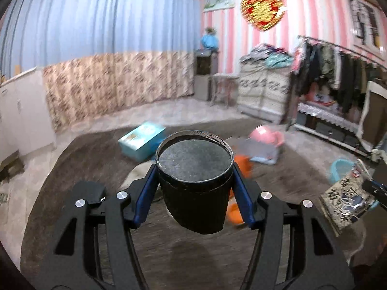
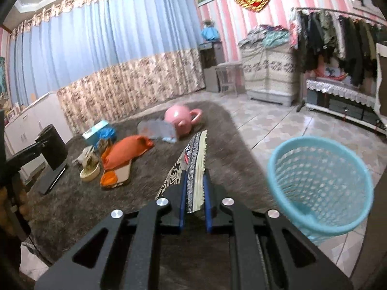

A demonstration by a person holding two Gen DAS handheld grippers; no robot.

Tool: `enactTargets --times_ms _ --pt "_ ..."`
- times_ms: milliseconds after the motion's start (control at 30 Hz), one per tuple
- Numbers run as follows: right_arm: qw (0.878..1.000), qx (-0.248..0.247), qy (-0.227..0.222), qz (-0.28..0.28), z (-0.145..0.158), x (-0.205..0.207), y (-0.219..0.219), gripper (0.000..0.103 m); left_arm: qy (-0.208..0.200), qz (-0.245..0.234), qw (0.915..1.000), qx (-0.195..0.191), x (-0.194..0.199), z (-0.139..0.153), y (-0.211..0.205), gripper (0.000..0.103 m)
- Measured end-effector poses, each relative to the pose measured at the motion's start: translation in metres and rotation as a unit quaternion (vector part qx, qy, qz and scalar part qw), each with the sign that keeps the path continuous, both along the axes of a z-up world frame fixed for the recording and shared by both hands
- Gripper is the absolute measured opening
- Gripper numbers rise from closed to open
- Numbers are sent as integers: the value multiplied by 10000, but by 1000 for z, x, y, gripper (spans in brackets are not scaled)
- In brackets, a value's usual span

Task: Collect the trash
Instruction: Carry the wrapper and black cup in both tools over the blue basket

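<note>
We have both pieces of trash lifted: our left gripper [image 1: 194, 188] clamps a black cup [image 1: 194, 181] mid-frame, our right gripper [image 2: 195, 193] pinches a snack wrapper [image 2: 193, 166]. Next, we judge, drop them into the blue basket [image 2: 319, 181], lower right.

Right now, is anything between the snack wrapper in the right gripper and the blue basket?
Nothing visible. The right gripper is shut on the snack wrapper, held above the rug. The blue mesh basket sits just to its right with its mouth open, and the gap between them looks clear.
</note>
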State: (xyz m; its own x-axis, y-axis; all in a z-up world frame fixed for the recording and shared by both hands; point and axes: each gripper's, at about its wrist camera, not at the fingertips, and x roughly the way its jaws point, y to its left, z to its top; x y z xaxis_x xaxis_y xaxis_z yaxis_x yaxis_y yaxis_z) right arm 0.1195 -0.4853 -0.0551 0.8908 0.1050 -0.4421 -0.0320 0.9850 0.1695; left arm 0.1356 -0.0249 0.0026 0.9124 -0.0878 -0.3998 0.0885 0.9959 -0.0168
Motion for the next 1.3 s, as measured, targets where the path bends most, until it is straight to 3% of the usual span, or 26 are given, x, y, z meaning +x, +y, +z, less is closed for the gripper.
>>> enactTargets --times_ms 233,500,767,1067,1300 --pt "9960 -68 -242 -854 27 -28 -71 13 18 -831 9964 -169 -1 9 -77 58" --pt "9874 -94 -294 -1551 32 -43 -136 13 33 -1442 9892 -267 0 4 -155 58" --pt "9816 9 -250 -1894 15 -44 -171 13 117 -1897 9813 -309 4 -7 -226 58" --pt "9785 36 -147 -2058 -5 -35 -193 13 133 -2464 9690 79 10 -26 -299 58" --pt "9760 83 -184 -2169 -12 -30 -211 13 270 -2884 9570 124 21 -46 -347 58"
